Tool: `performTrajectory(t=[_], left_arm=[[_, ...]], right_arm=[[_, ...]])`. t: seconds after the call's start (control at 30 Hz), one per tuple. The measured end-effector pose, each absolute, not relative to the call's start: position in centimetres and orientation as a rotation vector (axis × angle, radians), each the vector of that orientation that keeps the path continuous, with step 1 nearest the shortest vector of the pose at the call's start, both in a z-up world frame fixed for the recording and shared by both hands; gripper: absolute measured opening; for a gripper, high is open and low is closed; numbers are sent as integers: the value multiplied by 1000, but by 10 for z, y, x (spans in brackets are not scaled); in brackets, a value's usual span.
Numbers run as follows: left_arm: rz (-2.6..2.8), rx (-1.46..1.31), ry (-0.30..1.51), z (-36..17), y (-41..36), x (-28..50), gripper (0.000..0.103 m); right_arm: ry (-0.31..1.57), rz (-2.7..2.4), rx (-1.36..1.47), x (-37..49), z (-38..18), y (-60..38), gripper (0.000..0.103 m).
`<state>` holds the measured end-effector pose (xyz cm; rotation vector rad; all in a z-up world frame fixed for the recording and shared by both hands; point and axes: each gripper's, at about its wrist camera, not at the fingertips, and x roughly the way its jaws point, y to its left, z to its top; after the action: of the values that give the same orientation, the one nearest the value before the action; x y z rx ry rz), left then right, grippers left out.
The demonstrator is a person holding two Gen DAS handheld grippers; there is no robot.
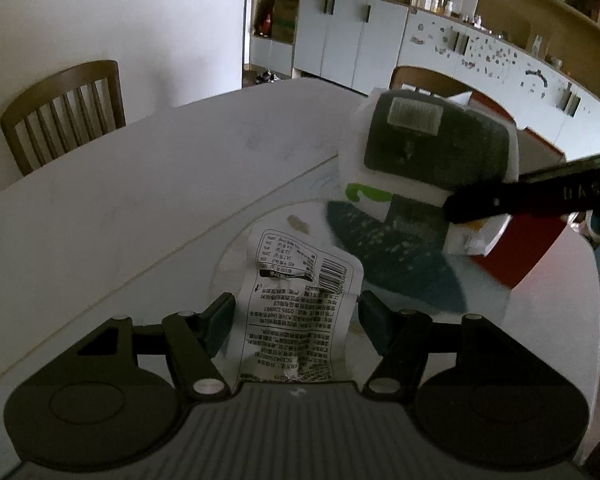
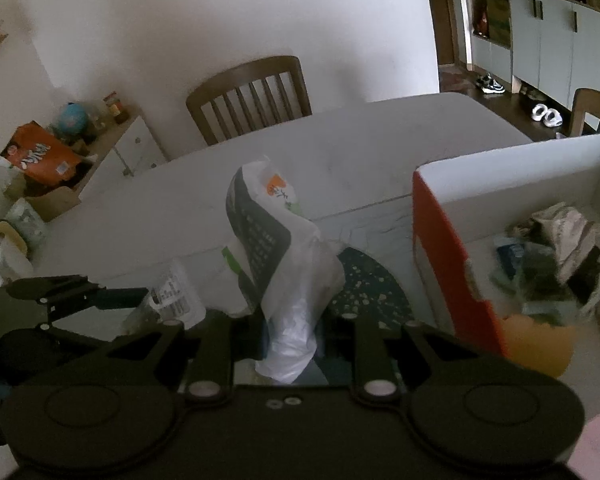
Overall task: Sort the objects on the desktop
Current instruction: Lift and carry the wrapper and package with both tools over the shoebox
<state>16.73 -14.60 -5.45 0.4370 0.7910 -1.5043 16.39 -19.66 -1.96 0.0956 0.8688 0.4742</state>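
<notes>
My left gripper (image 1: 296, 314) is shut on a crumpled white printed snack wrapper (image 1: 300, 280), which fills the gap between its pads and hangs above the table. In the right wrist view the same wrapper (image 2: 176, 296) sits at the tip of the left gripper (image 2: 100, 296). My right gripper (image 2: 292, 342) is shut on the bunched end of a white plastic bag with dark green print (image 2: 276, 248), lifted off the table. From the left wrist view that bag (image 1: 428, 148) hangs at the upper right, pinched by the black right gripper (image 1: 512, 198).
A white box with a red-orange side (image 2: 440, 248) stands at the right and holds several soft items (image 2: 556, 264). A round dark speckled mat (image 2: 372, 292) lies on the white table (image 1: 140, 208). Wooden chairs (image 2: 252, 96) stand behind the table, near a white wall.
</notes>
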Motion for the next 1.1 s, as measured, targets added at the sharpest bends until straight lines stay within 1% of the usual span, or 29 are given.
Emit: performTrajectory(t=[0.37,0.6,1.1], left_arm=[[-1468,379,774,5,-138,126,67],[-1458,368,749,33,-142,91,67],[-1509,393,722,61,-185,8,67]], right_arm=[[835,512,120,141,12,-237,21],[817,501,128,130,29,-281,21],[806,486,143,129,41,-373,21]])
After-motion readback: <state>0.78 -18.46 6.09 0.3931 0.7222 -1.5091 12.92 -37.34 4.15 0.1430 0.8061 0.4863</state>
